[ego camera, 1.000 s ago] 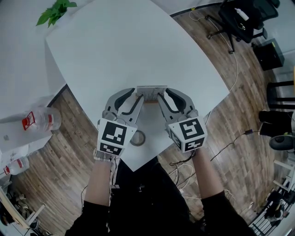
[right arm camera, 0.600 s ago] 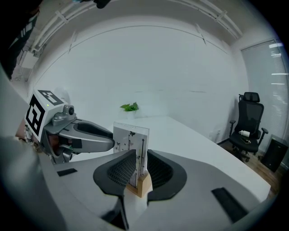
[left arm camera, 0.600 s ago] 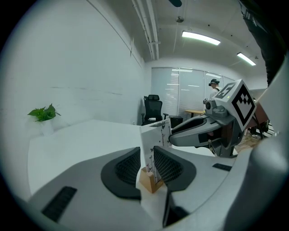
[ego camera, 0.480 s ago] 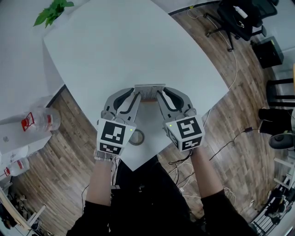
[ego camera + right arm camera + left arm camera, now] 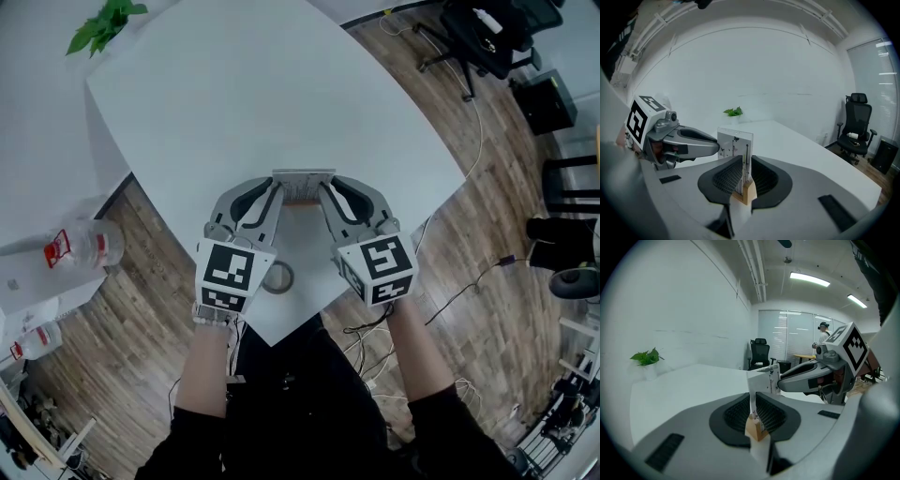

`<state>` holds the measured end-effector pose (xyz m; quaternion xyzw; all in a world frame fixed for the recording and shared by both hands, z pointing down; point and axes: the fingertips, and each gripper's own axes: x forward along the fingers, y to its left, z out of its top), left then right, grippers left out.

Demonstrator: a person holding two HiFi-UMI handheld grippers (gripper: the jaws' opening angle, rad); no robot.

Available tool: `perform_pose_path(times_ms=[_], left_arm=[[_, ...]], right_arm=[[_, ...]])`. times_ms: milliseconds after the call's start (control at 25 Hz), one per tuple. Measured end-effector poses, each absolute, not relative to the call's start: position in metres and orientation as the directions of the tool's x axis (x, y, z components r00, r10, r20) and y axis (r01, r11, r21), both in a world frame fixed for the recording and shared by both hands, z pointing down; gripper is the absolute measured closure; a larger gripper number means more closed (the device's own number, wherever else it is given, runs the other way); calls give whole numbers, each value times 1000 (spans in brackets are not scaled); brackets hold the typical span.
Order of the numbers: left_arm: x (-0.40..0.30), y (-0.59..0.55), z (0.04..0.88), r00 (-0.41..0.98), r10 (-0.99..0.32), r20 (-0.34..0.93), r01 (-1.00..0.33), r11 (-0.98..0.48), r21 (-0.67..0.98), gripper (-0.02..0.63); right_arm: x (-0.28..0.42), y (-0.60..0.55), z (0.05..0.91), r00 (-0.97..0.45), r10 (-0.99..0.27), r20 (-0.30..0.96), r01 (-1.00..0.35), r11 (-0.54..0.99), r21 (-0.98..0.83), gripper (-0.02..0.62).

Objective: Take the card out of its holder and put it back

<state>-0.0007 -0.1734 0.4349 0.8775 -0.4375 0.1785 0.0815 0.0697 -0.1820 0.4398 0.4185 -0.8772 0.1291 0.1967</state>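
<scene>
Currently on the white table point(image 5: 234, 94): one card point(image 5: 303, 177), one wooden holder point(image 5: 302, 199), one tape roll point(image 5: 278, 278), one potted plant point(image 5: 105, 22). Off the table: two bottles, the nearer point(image 5: 80, 246) and a second point(image 5: 33, 337) at the left, and one office chair point(image 5: 487, 37).

Two grippers meet over the holder from opposite ends. The card stands upright in the holder's slot, near the table's front corner.

Left gripper point(image 5: 753, 416): jaws closing, narrow. The holder's end sits between the pads with the card's edge rising above them. No gap shows between pad and wood.

Right gripper point(image 5: 743, 180): jaws narrow, clamped on the holder's other end, with the card upright between them.
</scene>
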Motion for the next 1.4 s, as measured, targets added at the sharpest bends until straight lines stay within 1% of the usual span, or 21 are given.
perform_pose_path(times_ms=[800, 1400], left_arm=[[-2, -167, 424, 576, -726, 375, -788, -615, 22, 558], [0, -159, 398, 592, -729, 344, -776, -631, -1, 560]], right_arm=[[70, -175, 426, -555, -701, 447, -796, 604, -41, 508], [71, -166, 400, -542, -731, 416, -804, 594, -3, 508]])
